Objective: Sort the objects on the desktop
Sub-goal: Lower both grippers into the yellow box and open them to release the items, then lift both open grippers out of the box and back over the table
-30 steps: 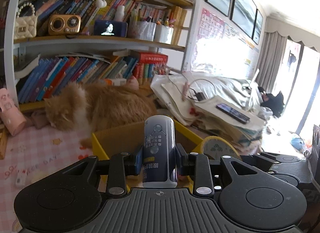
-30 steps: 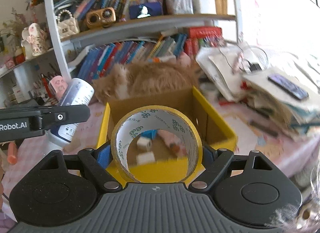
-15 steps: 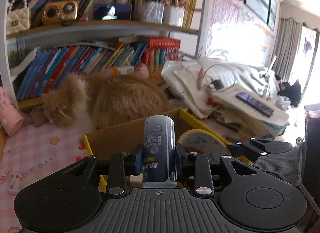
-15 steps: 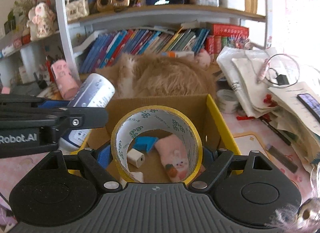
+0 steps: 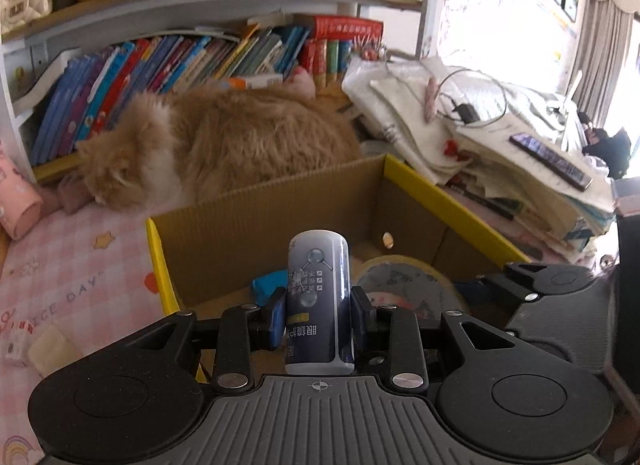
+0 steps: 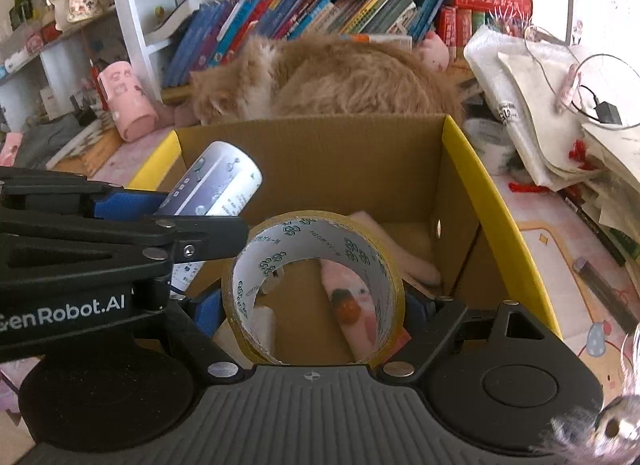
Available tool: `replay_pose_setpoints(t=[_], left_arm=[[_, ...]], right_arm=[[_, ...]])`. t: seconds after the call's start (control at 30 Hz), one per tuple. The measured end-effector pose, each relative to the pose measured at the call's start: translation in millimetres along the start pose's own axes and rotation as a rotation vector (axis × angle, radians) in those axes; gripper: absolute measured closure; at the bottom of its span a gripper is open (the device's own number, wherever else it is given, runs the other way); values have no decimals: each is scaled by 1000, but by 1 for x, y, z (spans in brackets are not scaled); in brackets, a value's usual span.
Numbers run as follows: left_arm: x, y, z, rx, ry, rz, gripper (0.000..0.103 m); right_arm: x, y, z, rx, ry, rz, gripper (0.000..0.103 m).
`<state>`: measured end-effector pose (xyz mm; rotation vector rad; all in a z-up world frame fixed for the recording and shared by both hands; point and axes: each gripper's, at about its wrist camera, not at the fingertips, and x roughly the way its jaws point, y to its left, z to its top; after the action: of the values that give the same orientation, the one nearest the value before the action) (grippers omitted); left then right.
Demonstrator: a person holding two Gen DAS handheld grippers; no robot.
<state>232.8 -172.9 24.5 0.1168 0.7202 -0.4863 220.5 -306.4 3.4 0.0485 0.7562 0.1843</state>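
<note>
Both sets of jaws are loaded: my left gripper (image 5: 319, 317) pinches a small blue-and-white bottle (image 5: 318, 297) across its middle, blue pads pressed flat on either side, and my right gripper (image 6: 314, 305) clamps a roll of yellowish tape (image 6: 314, 289) by its outer edges, with the hole facing the camera. In the left wrist view the bottle stands upright between the fingers; from the right wrist view it leans up and to the right, above the near-left corner of the cardboard box (image 6: 320, 145) with yellow outer faces. The roll hangs over the near edge of the same box, with the right gripper just beside the left.

Inside the box I make out a pink soft thing with a printed figure (image 6: 352, 297), seen partly through the roll, a blue piece (image 5: 268, 287) near the left wall, and something small and white that I cannot identify. So the step in hand, as I judge it, is the drop-off: both items are over the opening and neither is yet let go.

The next move calls for lowering each item a little so it does not bounce, then spreading the jaws one pair at a time. The bottle is round and may roll on landing, and the two grippers are crowded close, so I would part them before releasing. Behind the far wall an orange cat (image 5: 224, 145) lies curled against the bookshelf (image 5: 192, 53); I should keep my motion inside the box and away from it.
</note>
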Motion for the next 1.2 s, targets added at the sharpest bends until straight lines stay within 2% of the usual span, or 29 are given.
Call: replay_pose_setpoints(t=[0.43,0.53,0.8,1.0,1.2], left_arm=[[11,-2,-3,-13,28,28,72],[4,-1,-3,-29,-21,51,71],[-23,2,7,-44,-141,106,49],[-47,5,7,-63,-190,119,38],[-71,6,1,-83,-227,119,33]], right_arm=[[9,-12,-4,-1,31,21,20],[9,-12,-4,3,31,23,20],[3,-11,-3,7,16,37,17],[-12,-7,-4,4,-25,26,17],[-32,-7,-5,20,-78,9,17]])
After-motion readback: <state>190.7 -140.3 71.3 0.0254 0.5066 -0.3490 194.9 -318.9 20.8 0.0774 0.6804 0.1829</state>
